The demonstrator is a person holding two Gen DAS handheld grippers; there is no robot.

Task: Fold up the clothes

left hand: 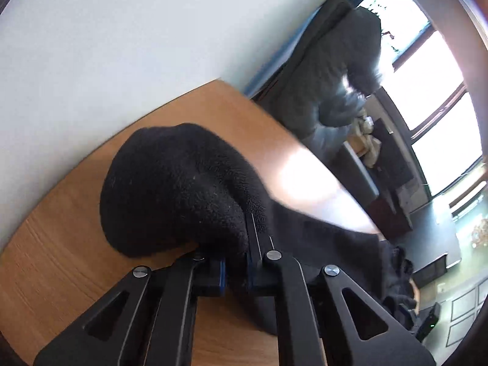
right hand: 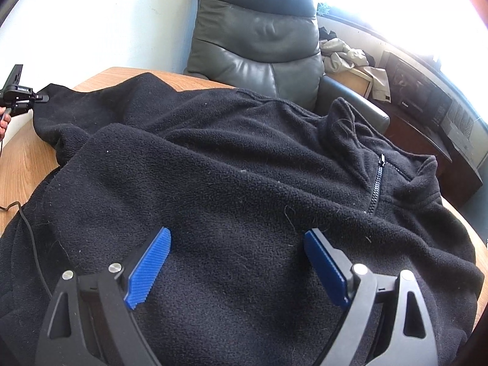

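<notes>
Table [right hand: 21, 158] wooden — armchair [right hand: 256, 45] behind.

A grey leather armchair [right hand: 259, 39] stands behind the wooden table [right hand: 18, 158], crumpled beige cloth [right hand: 341, 53] beside it.

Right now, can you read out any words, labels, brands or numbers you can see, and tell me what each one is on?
None can be read for certain.
Left claw: small white print on its black body, too small to read.
Dark cabinet by the window: a small pale label on its front, too blurred to read.
Black fleece jacket: no tag or print showing.
Grey leather chair: no marking visible.
</notes>
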